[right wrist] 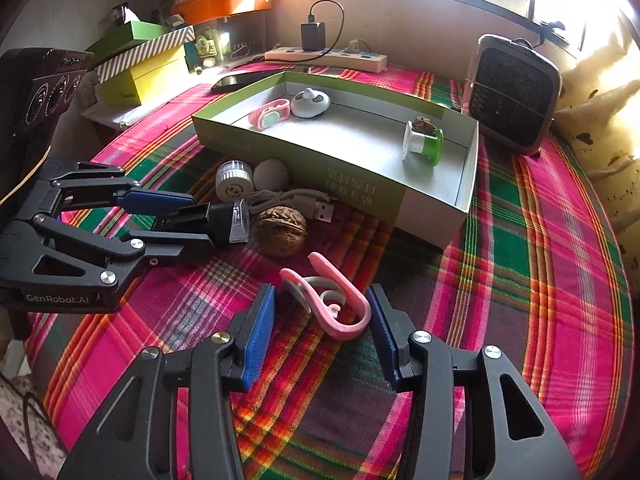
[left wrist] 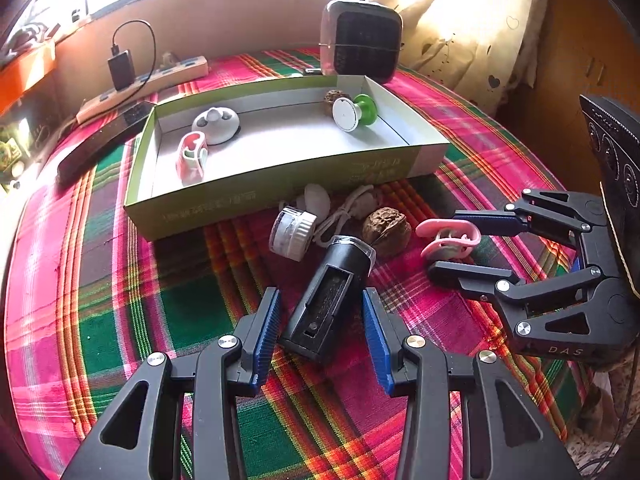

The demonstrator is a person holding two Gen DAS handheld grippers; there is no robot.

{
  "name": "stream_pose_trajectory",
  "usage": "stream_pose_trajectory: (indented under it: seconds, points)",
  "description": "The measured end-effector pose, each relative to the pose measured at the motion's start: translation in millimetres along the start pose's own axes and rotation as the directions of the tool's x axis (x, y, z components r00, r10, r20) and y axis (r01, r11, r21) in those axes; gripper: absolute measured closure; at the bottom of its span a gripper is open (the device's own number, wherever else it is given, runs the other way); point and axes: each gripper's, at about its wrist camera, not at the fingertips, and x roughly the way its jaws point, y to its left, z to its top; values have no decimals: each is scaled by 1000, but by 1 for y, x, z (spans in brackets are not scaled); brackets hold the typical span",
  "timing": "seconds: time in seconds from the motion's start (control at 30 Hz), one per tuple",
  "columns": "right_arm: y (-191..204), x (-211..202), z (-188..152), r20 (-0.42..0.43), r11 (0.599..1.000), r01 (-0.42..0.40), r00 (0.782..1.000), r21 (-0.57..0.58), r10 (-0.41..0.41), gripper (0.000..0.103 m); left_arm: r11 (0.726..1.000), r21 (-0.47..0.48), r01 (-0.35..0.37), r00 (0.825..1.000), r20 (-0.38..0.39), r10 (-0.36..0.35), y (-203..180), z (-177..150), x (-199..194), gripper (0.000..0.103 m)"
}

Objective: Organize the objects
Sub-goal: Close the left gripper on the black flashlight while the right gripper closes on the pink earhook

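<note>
A green-sided cardboard box (left wrist: 280, 184) (right wrist: 360, 188) lies on the plaid cloth and holds a pink-and-white band (left wrist: 192, 156), a white rounded gadget (left wrist: 216, 124), a green-and-white spool (left wrist: 354, 110) and a walnut (right wrist: 425, 125). In front of the box lie a black flashlight-like device (left wrist: 328, 300) (right wrist: 216, 220), a walnut (left wrist: 386, 230) (right wrist: 280, 230), a small white jar (left wrist: 292, 232), a white cable (right wrist: 296, 200) and a pink clip (left wrist: 448, 236) (right wrist: 336, 300). My left gripper (left wrist: 320, 320) (right wrist: 192, 220) is open, its fingers on either side of the black device. My right gripper (right wrist: 320, 320) (left wrist: 444, 244) is open around the pink clip.
A small black-grilled heater (left wrist: 360, 40) (right wrist: 512, 92) stands behind the box. A power strip with a charger (right wrist: 324, 54), a dark phone (left wrist: 100, 144) and stacked boxes (right wrist: 140, 64) lie at the back. A curtain (left wrist: 460, 20) hangs at the right.
</note>
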Motion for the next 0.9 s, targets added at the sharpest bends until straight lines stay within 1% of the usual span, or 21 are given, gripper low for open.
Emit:
stream_pose_trajectory:
  seconds: [0.13,0.43,0.47,0.5,0.57,0.7,0.73,0.77,0.8,0.83,0.9]
  points:
    - [0,1,1,-8,1000,-14,1000,-20,14,56,1000,-5,2,1000,0,-2,1,0,0,63]
    - [-2,6,6,5,1000,-8,1000,-8,8,56,1000,-8,-5,1000,1,5,0,1,1,63]
    - [-2,5,6,7,1000,-6,1000,-8,6,60,1000,-8,-8,1000,2,8,-1,2,1,63]
    - [-2,4,5,9,1000,-7,1000,-7,7,67,1000,-4,-12,1000,2,12,-2,2,2,63]
    - [-2,4,5,12,1000,-5,1000,-5,5,74,1000,2,-17,1000,1,17,-3,3,2,63]
    - [0,4,5,13,1000,-8,1000,-14,8,78,1000,1,-20,1000,6,20,-3,2,2,64]
    - [1,4,5,13,1000,-6,1000,-17,6,78,1000,1,-19,1000,7,19,-4,2,2,65]
    - [1,4,5,13,1000,-6,1000,-17,6,78,1000,3,-24,1000,8,24,-4,2,2,72]
    - [1,4,5,13,1000,-7,1000,-15,7,79,999,5,-35,999,8,35,-4,2,2,74]
    - [1,4,5,13,1000,-8,1000,-14,8,79,999,4,-38,999,9,38,-3,2,2,76]
    - [1,4,4,13,1000,-6,1000,-14,6,79,999,0,-34,999,10,34,-2,2,2,76]
